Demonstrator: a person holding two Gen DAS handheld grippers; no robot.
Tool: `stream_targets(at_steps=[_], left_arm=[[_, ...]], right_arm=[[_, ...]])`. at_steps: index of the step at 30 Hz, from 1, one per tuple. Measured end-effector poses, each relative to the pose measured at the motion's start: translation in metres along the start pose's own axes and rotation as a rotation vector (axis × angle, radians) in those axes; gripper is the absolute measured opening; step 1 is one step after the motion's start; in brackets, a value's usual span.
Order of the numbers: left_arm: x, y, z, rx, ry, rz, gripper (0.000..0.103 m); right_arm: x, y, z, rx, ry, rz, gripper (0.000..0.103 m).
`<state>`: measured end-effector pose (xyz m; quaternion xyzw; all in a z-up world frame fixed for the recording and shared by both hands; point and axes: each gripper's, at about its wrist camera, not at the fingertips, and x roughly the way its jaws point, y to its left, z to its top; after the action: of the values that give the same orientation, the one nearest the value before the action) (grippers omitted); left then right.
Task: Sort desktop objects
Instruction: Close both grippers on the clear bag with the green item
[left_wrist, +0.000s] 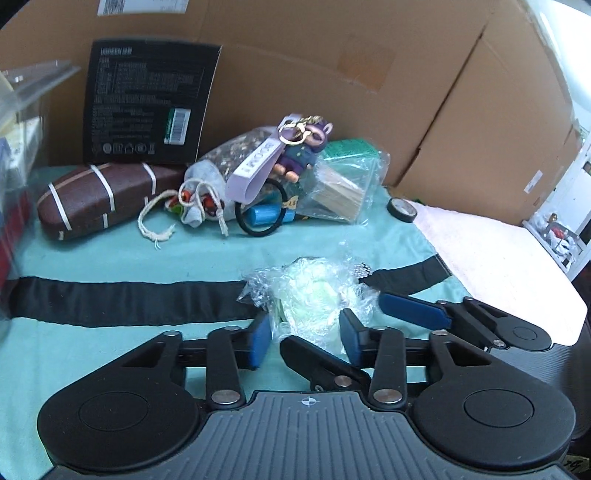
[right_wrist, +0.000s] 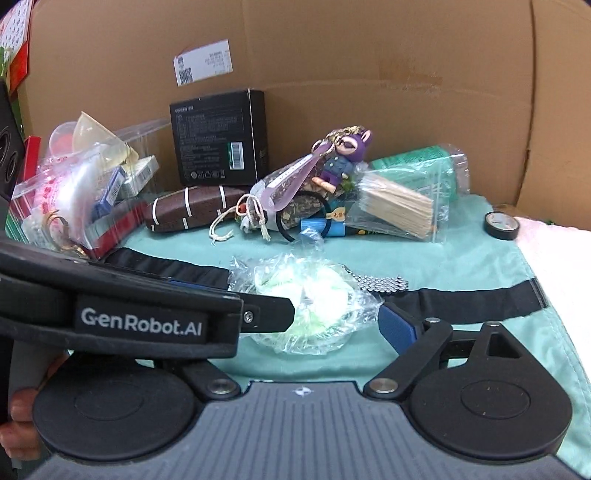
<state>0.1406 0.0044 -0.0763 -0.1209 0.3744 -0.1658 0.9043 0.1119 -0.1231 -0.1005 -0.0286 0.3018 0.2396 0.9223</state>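
**Both grippers at the crinkled plastic packet**

Through the left wrist camera, I saw my left gripper (left_wrist: 306, 334) straddling the crinkled plastic packet (left_wrist: 310, 295) with pale green contents, which lay on the teal cloth (left_wrist: 110, 254) across its black stripe (left_wrist: 122, 301). The blue pads (left_wrist: 260, 341) sat on either side of the packet's near edge; whether they pressed on the film I could not tell. Just right of the packet, a blue finger of my right gripper (left_wrist: 412, 310) reached in beside it. Beyond the packet lay the pile: a brown glasses case (left_wrist: 99, 199) far left, a drawstring pouch (left_wrist: 201, 199), a purple figure keychain (left_wrist: 299, 151), a bag of toothpicks (left_wrist: 340, 192), and a roll of black tape (left_wrist: 402, 209) to the right. A black box (left_wrist: 147, 107) leaned on the cardboard wall (left_wrist: 332, 74).

Through the right wrist camera, the packet (right_wrist: 306, 302) lay between the spread fingers of my right gripper (right_wrist: 332, 325), released, only one blue pad (right_wrist: 397, 326) showing right of it. The left gripper's body (right_wrist: 147, 317) crossed in from the left, its tip at the packet. A string of small metal beads (right_wrist: 380, 285) lay just behind the packet, on the stripe.
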Motion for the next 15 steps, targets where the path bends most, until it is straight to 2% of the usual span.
stream_targets(at_steps=[1,2,3,5,8,15], left_arm=[[0.002,0.001,0.000,-0.007,0.009,0.000,0.047],[0.003,0.002,0.000,-0.005,0.004,0.009,0.036],[0.003,0.001,0.000,0.005,-0.001,0.013,0.035],[0.001,0.000,0.000,0.013,0.008,0.023,0.034],[-0.009,-0.002,-0.006,0.042,0.013,0.034,0.035],[-0.048,0.007,-0.030,0.037,0.042,0.041,0.044]], right_arm=[[0.002,0.001,0.000,-0.003,0.011,0.015,0.083],[0.003,0.002,0.000,-0.009,0.014,0.027,0.078],[0.001,0.005,0.000,-0.017,0.007,0.033,0.072],[-0.003,0.013,-0.002,-0.049,-0.001,0.010,0.070],[-0.010,0.022,-0.004,-0.087,0.005,0.017,0.068],[-0.033,0.042,-0.018,-0.081,0.046,0.137,0.068]])
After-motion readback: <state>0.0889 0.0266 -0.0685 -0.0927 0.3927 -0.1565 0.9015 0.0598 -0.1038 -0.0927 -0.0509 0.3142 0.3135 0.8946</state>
